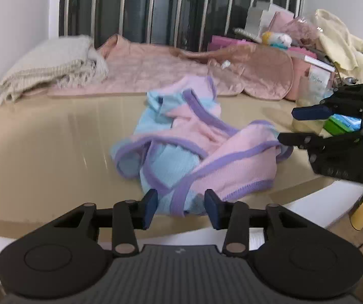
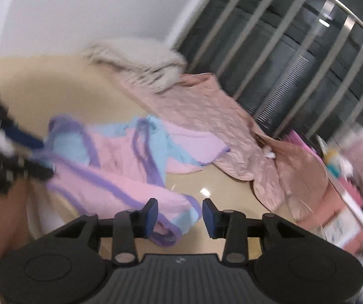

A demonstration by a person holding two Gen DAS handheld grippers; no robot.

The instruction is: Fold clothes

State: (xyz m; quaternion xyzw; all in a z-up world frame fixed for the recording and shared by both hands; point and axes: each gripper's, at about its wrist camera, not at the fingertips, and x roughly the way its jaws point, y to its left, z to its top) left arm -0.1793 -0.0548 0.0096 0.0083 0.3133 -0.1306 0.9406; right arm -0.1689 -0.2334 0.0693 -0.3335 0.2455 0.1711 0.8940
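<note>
A small pink and light-blue garment with purple trim (image 1: 194,144) lies crumpled on the beige tabletop (image 1: 42,136). My left gripper (image 1: 181,207) is open at the garment's near edge, its blue pads either side of the hem. My right gripper (image 1: 293,124) shows at the right, open, beside the garment's right corner. In the right wrist view the right gripper (image 2: 180,215) is open just above the garment (image 2: 120,167), whose purple-edged corner lies by the left pad. The left gripper (image 2: 16,152) is blurred at the left edge.
A pale pink quilted cloth (image 1: 156,71) and a cream knitted blanket (image 1: 54,68) lie at the back of the table. Boxes, bottles and a yellow cloth (image 1: 338,40) crowd the back right. A barred window (image 1: 181,7) stands behind.
</note>
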